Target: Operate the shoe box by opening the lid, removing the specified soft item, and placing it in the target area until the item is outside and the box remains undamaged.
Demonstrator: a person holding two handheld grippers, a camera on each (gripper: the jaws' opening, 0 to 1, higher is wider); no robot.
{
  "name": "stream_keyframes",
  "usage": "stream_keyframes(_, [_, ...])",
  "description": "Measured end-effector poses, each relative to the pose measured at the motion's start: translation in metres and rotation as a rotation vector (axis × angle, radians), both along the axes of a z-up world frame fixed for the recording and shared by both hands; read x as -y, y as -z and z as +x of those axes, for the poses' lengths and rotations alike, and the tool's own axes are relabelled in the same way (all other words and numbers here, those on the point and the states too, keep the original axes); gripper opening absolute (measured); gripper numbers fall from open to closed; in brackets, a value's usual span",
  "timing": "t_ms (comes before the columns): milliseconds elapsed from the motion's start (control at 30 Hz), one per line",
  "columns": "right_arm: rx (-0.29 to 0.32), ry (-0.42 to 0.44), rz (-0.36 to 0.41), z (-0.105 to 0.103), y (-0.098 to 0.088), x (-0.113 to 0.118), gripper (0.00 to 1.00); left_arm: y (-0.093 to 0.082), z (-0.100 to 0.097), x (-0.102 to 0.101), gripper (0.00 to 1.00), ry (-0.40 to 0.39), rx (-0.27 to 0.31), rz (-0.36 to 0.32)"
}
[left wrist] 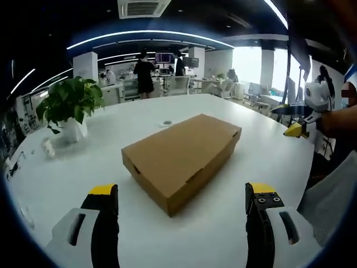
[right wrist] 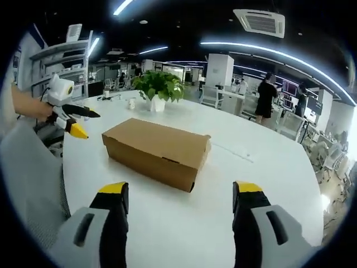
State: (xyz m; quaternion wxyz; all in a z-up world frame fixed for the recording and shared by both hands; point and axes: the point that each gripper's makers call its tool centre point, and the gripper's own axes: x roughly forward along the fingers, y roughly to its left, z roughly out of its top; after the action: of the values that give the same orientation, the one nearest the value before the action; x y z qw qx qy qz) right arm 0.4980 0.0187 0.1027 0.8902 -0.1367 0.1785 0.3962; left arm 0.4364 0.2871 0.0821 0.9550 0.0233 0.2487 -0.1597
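Observation:
A brown cardboard shoe box (left wrist: 181,159) lies with its lid down in the middle of a white round table (left wrist: 262,162). My left gripper (left wrist: 182,190) stands open just short of the box's near corner, nothing between its jaws. In the right gripper view the same box (right wrist: 156,151) lies ahead, and my right gripper (right wrist: 181,188) is open and apart from it. The right gripper (left wrist: 301,120) also appears at the table's right edge, held by a hand. The left gripper (right wrist: 70,117) appears at the left edge. The soft item is hidden.
A potted green plant (left wrist: 70,103) (right wrist: 159,86) stands on the table beyond the box. A small round object (left wrist: 165,123) lies near the box's far side. People (left wrist: 145,75) stand among desks in the background. A grey sleeve (right wrist: 28,184) shows at the left.

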Motion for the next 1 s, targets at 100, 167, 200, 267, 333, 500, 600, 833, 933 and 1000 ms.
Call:
stream_keyframes(100, [-0.003, -0.023, -0.006, 0.005, 0.003, -0.007, 0.72, 0.003, 0.004, 0.001, 0.98, -0.003, -0.004, -0.008])
stream_keyframes(167, [-0.007, -0.037, -0.012, 0.009, 0.006, -0.009, 0.70, 0.006, 0.006, 0.002, 0.97, -0.004, -0.008, -0.008])
stream_keyframes(200, [-0.005, -0.049, -0.010, 0.011, 0.007, -0.012, 0.70, 0.008, 0.008, 0.002, 0.97, -0.005, -0.009, -0.008])
stream_keyframes(267, [-0.012, -0.064, -0.008, 0.015, 0.010, -0.016, 0.69, 0.011, 0.010, 0.002, 0.96, -0.010, -0.017, -0.007])
stream_keyframes(333, [-0.022, -0.073, -0.002, 0.020, 0.013, -0.020, 0.69, 0.012, 0.013, 0.001, 0.94, -0.022, -0.015, -0.014])
stream_keyframes(500, [-0.029, -0.098, -0.013, 0.031, 0.020, -0.027, 0.66, 0.013, 0.022, -0.004, 0.92, -0.072, -0.010, -0.032])
stream_keyframes(600, [-0.029, -0.117, -0.025, 0.036, 0.024, -0.032, 0.63, 0.017, 0.025, -0.004, 0.92, -0.077, -0.018, -0.036])
stream_keyframes(833, [-0.047, -0.150, -0.047, 0.048, 0.034, -0.041, 0.63, 0.021, 0.032, -0.003, 0.91, -0.082, -0.026, -0.029])
stream_keyframes(933, [-0.061, -0.159, -0.049, 0.053, 0.039, -0.046, 0.62, 0.023, 0.036, -0.002, 0.90, -0.079, -0.030, -0.022])
stream_keyframes(1000, [-0.072, -0.161, -0.044, 0.056, 0.042, -0.049, 0.62, 0.025, 0.038, -0.003, 0.89, -0.080, -0.035, -0.021])
